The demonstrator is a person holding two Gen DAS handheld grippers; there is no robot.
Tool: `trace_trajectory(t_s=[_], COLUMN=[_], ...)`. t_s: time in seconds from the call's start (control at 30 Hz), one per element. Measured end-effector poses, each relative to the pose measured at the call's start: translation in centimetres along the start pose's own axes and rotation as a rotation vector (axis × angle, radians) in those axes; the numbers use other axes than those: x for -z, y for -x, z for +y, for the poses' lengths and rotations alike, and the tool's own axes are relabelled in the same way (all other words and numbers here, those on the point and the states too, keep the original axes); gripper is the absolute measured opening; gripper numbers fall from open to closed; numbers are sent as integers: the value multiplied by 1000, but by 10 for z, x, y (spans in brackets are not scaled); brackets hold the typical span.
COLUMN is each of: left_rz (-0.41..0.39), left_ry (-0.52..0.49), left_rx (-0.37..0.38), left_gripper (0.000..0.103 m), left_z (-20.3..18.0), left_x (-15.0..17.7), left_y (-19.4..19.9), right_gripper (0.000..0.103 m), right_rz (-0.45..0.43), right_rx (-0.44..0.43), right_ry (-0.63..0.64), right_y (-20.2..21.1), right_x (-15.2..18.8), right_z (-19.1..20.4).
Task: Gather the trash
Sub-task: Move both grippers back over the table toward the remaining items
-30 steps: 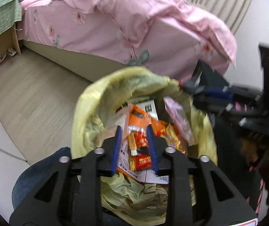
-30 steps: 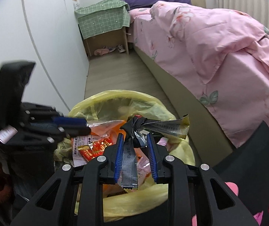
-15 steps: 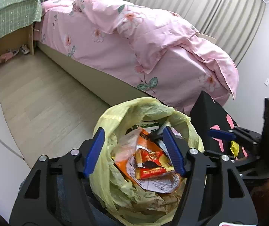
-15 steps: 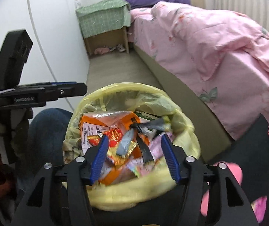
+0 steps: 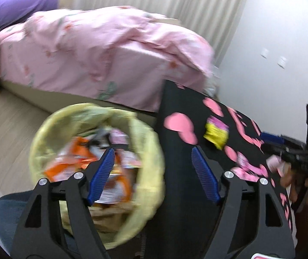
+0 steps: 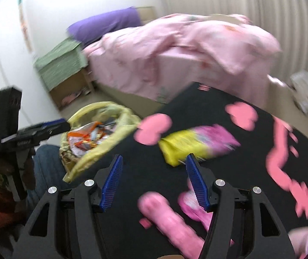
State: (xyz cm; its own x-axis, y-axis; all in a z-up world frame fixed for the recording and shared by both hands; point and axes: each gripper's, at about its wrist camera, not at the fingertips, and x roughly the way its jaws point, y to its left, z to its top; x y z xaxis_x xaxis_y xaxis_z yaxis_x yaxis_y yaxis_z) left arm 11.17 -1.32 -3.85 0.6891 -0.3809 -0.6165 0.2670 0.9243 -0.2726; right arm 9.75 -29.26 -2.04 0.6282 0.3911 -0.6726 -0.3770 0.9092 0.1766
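A bin lined with a yellow bag (image 5: 145,157) stands on the floor, full of orange, red and pink wrappers (image 5: 72,164); it also shows in the right wrist view (image 6: 110,138). My left gripper (image 5: 151,159) is open and empty, over the gap between the bin and the black table. My right gripper (image 6: 154,165) is open and empty above the table, just short of a yellow and pink wrapper (image 6: 188,146), which also shows in the left wrist view (image 5: 216,133). A pink wrapper (image 6: 173,224) lies near the table's front.
The black table with pink hearts (image 6: 229,116) fills the right. A bed with a pink quilt (image 5: 102,49) stands behind, with a purple pillow (image 6: 104,26) and a green-covered nightstand (image 6: 61,64). Wood floor (image 5: 5,123) lies left of the bin.
Both grippers opened and dropped their wrappers into the bin, then swung right from the bin toward the black table. The views are now motion-blurred.
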Motion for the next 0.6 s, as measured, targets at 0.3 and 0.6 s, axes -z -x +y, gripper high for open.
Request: trace_trajectory(t_s=[0.3, 0.6], left_rz=[71, 174], left_ry=[-156, -221], left_rx=[131, 169], left_gripper=[71, 71], left_z=[-74, -116], left_x=[-3, -5], left_y=[-43, -102], right_gripper=[71, 71], right_rz=[23, 41], right_rx=[79, 202], right_ry=[-79, -60], right_y=[30, 16], right_x=[54, 71], right_z=[-61, -83])
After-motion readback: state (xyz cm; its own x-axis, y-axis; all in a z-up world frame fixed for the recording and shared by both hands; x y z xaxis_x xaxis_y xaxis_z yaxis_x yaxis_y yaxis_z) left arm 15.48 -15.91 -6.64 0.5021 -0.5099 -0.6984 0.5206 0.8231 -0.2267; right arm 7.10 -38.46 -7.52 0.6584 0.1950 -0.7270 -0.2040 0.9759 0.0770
